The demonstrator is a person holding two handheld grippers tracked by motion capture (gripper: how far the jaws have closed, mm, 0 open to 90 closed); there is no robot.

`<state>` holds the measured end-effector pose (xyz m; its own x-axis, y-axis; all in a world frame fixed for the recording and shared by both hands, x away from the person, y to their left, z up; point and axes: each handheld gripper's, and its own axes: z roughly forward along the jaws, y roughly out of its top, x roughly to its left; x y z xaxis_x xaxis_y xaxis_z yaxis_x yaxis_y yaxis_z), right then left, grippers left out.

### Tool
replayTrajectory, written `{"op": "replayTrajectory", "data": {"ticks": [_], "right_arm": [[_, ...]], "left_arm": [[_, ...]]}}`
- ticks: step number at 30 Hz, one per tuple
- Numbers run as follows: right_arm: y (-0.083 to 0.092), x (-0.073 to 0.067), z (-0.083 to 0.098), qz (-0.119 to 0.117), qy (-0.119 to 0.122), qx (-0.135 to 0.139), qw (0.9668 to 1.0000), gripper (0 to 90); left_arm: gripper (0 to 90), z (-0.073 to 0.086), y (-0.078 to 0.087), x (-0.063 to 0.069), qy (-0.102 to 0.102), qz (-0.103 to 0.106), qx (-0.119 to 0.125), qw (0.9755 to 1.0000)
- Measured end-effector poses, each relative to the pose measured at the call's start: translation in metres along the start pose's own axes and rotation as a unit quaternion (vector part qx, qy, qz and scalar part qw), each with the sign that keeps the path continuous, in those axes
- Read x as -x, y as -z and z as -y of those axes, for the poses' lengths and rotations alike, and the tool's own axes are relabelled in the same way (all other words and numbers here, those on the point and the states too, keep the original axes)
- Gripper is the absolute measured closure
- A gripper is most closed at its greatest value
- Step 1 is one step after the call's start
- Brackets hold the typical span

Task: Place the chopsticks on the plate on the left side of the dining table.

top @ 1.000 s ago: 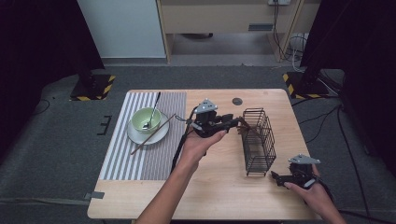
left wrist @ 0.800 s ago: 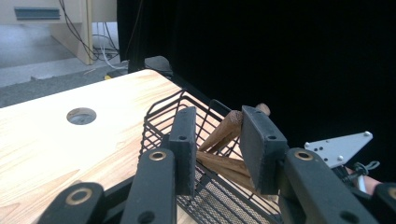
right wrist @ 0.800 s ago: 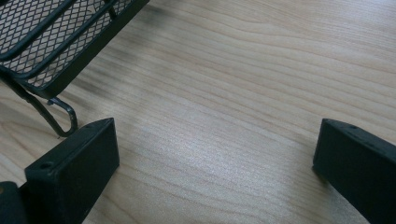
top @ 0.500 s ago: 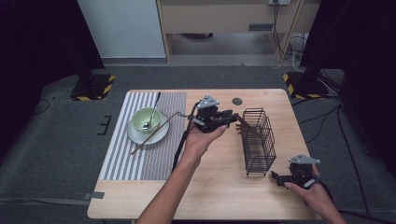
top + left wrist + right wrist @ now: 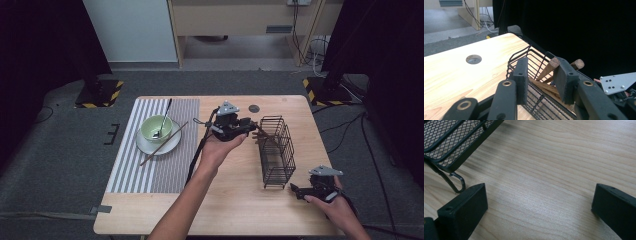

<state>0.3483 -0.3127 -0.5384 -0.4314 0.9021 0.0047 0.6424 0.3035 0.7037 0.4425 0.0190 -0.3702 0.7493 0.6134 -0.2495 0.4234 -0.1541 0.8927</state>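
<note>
Between left gripper (image 5: 540, 81) pads, chopsticks (image 5: 549, 68)

- The left gripper (image 5: 248, 128) is black, topped by a grey three-cornered plate with small dark holes; a black cable trails from it.
- Its jaws are flat black arms with brass-coloured rivets, ending in rectangular black pads (image 5: 521, 75) with small screw holes.
- The right gripper (image 5: 295, 188) is built alike, with the same grey plate.
- Both forearms are bare, without sleeves.
</note>
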Motion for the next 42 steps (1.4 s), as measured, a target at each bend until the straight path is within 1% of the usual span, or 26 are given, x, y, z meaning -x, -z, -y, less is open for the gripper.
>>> {"op": "replayTrajectory", "data": {"ticks": [10, 14, 19, 24, 32, 42], "right_arm": [[0.0, 0.0, 0.0, -0.001, 0.0, 0.0, 1.0, 0.4], [0.0, 0.0, 0.0, -0.002, 0.0, 0.0, 1.0, 0.4], [0.0, 0.0, 0.0, -0.001, 0.002, 0.0, 1.0, 0.4], [0.0, 0.0, 0.0, -0.002, 0.0, 0.0, 1.0, 0.4], [0.0, 0.0, 0.0, -0.002, 0.0, 0.0, 1.0, 0.4], [0.0, 0.0, 0.0, -0.002, 0.001, 0.0, 1.0, 0.4]], "left_arm": [[64.2, 0.0, -0.009, 0.0, 0.006, -0.001, -0.009, 0.9999], [64.2, -0.001, -0.012, 0.001, 0.005, -0.001, -0.013, 0.9999], [64.6, -0.002, -0.013, 0.001, 0.006, 0.0, -0.011, 0.9999], [66.5, -0.002, -0.013, 0.002, 0.004, 0.002, -0.013, 0.9999], [72.5, -0.002, -0.014, 0.005, 0.003, 0.008, -0.013, 0.9999], [77.3, -0.002, -0.014, 0.005, 0.003, 0.011, -0.015, 0.9998]]}}
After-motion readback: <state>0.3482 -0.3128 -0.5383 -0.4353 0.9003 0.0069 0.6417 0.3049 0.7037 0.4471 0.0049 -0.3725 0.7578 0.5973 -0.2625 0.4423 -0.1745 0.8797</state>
